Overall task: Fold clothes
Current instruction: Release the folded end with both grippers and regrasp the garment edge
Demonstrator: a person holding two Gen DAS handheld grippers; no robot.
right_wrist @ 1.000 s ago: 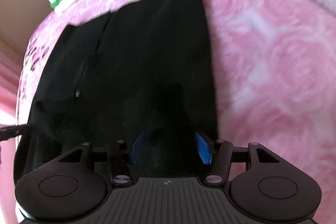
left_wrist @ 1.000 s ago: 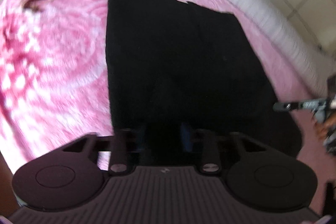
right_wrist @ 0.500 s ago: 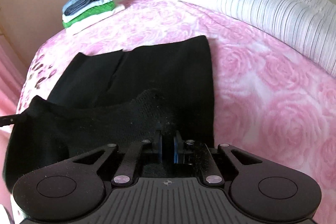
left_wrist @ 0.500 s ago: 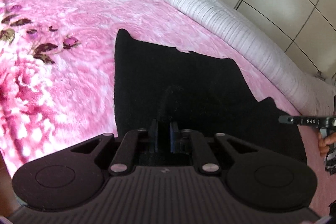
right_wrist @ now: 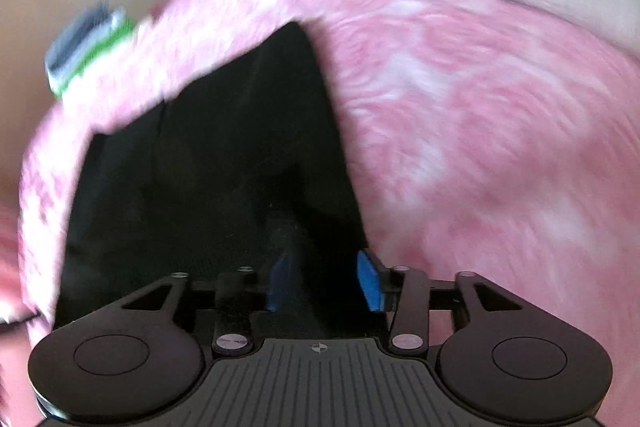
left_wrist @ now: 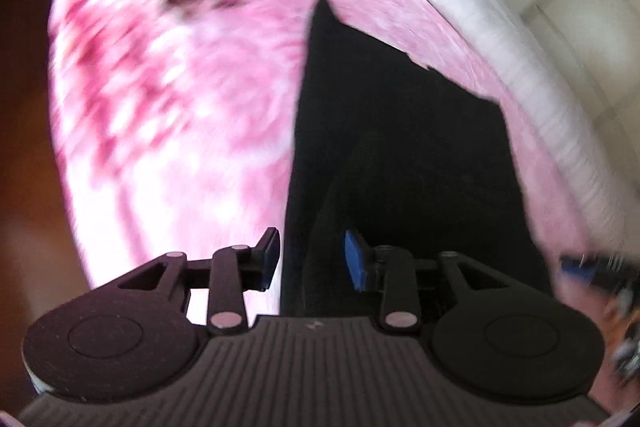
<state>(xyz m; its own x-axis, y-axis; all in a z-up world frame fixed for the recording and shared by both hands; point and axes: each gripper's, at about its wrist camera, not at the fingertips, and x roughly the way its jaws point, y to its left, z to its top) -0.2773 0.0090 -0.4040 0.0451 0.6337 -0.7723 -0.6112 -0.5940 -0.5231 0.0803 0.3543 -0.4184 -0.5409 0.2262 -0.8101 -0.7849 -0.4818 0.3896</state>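
Both my left tongs [left_wrist: 310,259] and right tongs [right_wrist: 324,281] have just sprung apart from their pinch on the black garment [left_wrist: 400,147], dropping that fold, so it lies loose under each gap and stretches away over the pink blanket [right_wrist: 480,127].

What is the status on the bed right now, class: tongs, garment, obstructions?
Left tongs and right tongs open, jaws just opened, nothing pinched. Black garment lies on the pink blanket. Folded stack sits apart; nothing in the way.
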